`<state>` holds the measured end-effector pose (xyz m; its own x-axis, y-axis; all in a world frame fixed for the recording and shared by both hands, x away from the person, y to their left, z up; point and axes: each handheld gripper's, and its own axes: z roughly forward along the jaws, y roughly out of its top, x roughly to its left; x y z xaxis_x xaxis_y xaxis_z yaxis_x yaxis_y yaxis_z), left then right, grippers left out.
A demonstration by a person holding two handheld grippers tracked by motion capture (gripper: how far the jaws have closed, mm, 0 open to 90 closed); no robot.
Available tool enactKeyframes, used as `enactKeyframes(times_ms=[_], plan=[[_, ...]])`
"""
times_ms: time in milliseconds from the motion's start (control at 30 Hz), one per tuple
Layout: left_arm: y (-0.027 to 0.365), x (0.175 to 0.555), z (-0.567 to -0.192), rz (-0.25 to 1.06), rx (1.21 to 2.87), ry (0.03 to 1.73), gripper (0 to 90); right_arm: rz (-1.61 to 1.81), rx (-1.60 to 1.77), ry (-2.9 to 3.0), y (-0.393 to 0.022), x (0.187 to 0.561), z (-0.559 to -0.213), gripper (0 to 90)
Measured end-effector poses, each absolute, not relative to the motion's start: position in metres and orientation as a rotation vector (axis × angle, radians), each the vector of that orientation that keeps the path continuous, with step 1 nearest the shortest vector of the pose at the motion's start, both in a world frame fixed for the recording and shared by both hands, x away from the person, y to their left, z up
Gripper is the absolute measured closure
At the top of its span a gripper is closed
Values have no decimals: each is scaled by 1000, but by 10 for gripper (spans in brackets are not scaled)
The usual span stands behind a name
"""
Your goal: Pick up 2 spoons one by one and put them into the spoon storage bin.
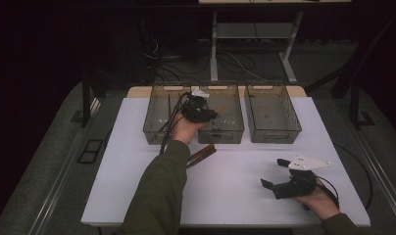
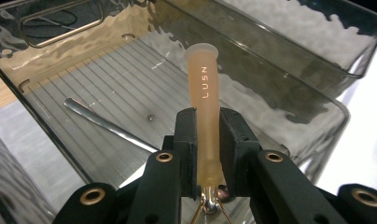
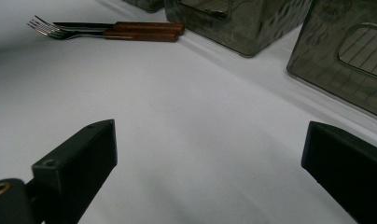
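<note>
Nearest you, your right gripper (image 1: 277, 175) rests low over the bare front right part of the white table (image 1: 235, 196), its jaws spread wide with nothing between them; in the right gripper view they frame only table surface. Beyond it, at mid-table just beside your left sleeve (image 1: 157, 191), a fork (image 3: 51, 29) and a second wooden-handled utensil (image 3: 144, 28) lie side by side, touching the table in front of the bins. Farther on, three smoky clear bins stand in a row along the far edge: the left bin (image 1: 159, 120), the middle bin (image 1: 225, 122) and the right bin (image 1: 272, 115), close together. Your left gripper (image 1: 206, 113) is held over the middle bin, its cable trailing across the left bin. Its jaws are pinching a translucent tan handle (image 2: 204, 112) marked LUSN, gripped near its lower end; the handle rises upright between the pads, with thin metal wires showing at its base. Below it, on the ribbed floor of the middle bin, a slim metal utensil (image 2: 107, 125) lies flat, clear of the handle.
</note>
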<state>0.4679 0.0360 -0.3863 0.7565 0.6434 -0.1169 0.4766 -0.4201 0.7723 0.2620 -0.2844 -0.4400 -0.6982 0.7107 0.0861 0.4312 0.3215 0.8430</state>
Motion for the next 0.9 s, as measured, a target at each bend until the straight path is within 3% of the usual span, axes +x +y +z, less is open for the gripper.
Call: enactKeyframes(times_ms=[367,533,900], plan=[[28,469,-387,275,2157,845,756,1323,1023,2293,-284,261,-439,32],[29,468,-386,275,2127,853,631,1320,1024,2295,-284,261,-440,32],[30,455,-379,237,2064,775,453,1315,1021,2298,-284,262,-440,32]])
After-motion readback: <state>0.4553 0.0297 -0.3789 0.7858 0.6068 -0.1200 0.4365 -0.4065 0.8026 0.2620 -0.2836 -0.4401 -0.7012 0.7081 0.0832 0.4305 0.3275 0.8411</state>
